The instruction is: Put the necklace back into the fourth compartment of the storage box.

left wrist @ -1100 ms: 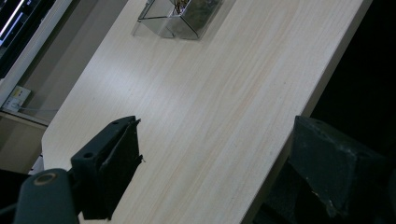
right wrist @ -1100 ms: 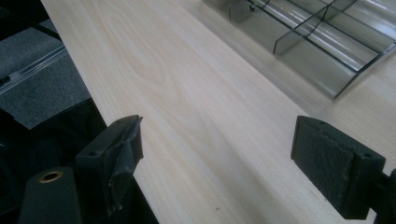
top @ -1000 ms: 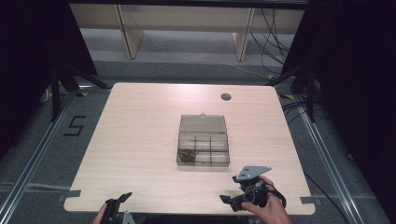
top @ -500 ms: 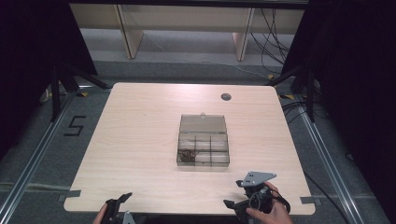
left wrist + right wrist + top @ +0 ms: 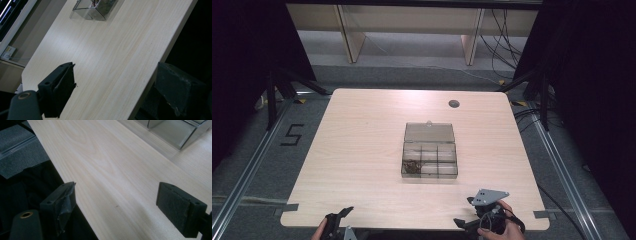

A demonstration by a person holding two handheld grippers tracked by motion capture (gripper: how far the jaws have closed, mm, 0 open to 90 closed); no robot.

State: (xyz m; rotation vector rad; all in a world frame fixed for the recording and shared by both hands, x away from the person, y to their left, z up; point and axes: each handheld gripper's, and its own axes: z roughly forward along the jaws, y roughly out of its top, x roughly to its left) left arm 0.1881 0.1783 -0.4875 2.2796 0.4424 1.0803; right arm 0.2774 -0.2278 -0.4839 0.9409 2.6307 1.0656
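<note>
Two grippers, bottom of frame: left gripper (image 5: 337, 222) and right gripper (image 5: 472, 212), jaws spread, empty. Clear compartment box (image 5: 430, 151) mid-table (image 5: 362, 150), lid raised. Floor marking (image 5: 292, 135) reads "5".

A clear plastic box (image 5: 430, 160) is sitting flat near the middle of the wooden surface (image 5: 362, 150). Its lid (image 5: 429, 132) is lying open, tipped back to the far side. Walls inside are splitting the box into small rooms. A dark tangle of tiny things (image 5: 413, 166) is resting in the near left rooms.
</note>
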